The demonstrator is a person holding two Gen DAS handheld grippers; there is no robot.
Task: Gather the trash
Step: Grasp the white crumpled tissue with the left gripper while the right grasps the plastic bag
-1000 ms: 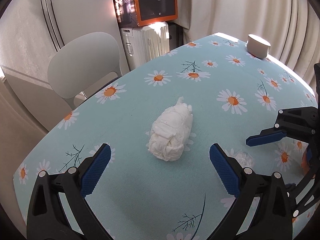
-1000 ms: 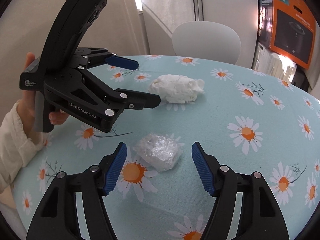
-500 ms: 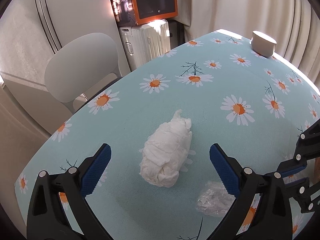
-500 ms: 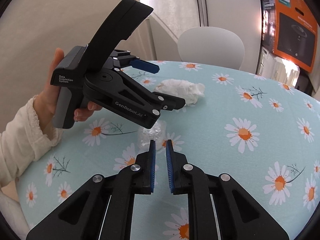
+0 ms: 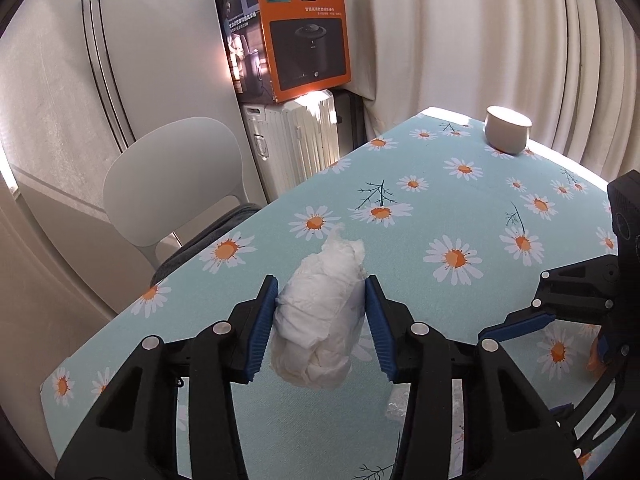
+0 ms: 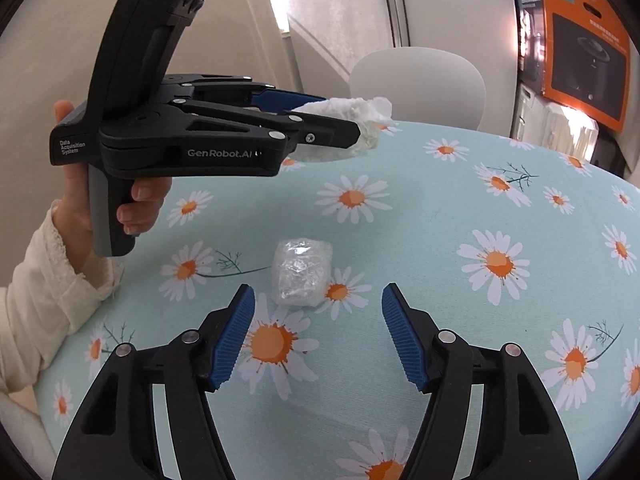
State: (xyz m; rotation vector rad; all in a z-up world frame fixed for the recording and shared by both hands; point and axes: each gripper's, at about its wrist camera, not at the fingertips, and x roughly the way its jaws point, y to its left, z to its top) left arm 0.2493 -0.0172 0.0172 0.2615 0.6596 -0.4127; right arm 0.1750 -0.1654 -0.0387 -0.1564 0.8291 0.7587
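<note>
Here, your worktop (image 5: 420, 320) fills most of both views: a rounded surface under a smooth, pale blue cloth printed with white and orange daisies. Beyond its far edge stand a white moulded chair (image 5: 172, 184), a ribbed white suitcase (image 5: 292, 140) and an orange cardboard box (image 5: 296, 36) on top of it; a small white bowl (image 5: 507, 129) sits near the far corner.

Your left tool (image 5: 320, 320) is clamped on the paper wad (image 5: 320, 316), a soft, crumpled white bundle, longer than wide, pinched between the ridged blue pads. It looks lifted clear of the cloth, so the first pickup seems done.

Your right tool (image 6: 316, 336) is opening, with nothing between its pads. Just ahead of it, the plastic wad (image 6: 301, 276) lies on the cloth: a small, glossy, crinkled clear lump. That piece is still to collect, and no bin shows in either view.
</note>
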